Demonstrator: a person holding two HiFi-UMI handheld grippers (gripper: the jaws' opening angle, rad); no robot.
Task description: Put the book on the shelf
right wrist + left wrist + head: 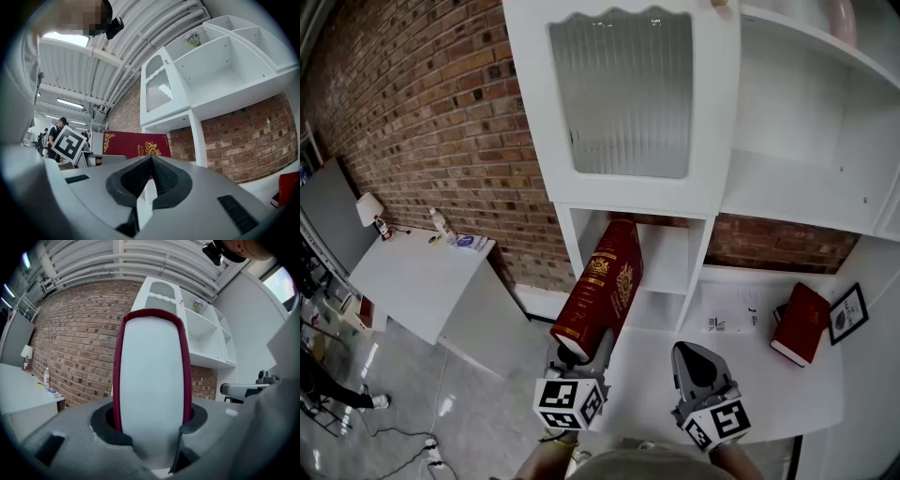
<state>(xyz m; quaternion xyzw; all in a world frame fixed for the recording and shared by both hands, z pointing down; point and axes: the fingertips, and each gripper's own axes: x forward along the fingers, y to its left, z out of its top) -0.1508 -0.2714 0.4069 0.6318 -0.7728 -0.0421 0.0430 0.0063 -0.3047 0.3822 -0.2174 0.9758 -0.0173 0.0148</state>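
- The left gripper (577,354) grasps the near end of the red hardcover book (602,281). The book is held aloft, its far end leaning at the mouth of the open compartment (668,255) of the white shelf (727,131).
- The right gripper (699,364) is clenched on nothing, right of the book.
- Insertion seems under way; next, push the book farther in and stand it upright before releasing.

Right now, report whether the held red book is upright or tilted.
Tilted: the red book, clamped in the left gripper, leans with its top toward the shelf.
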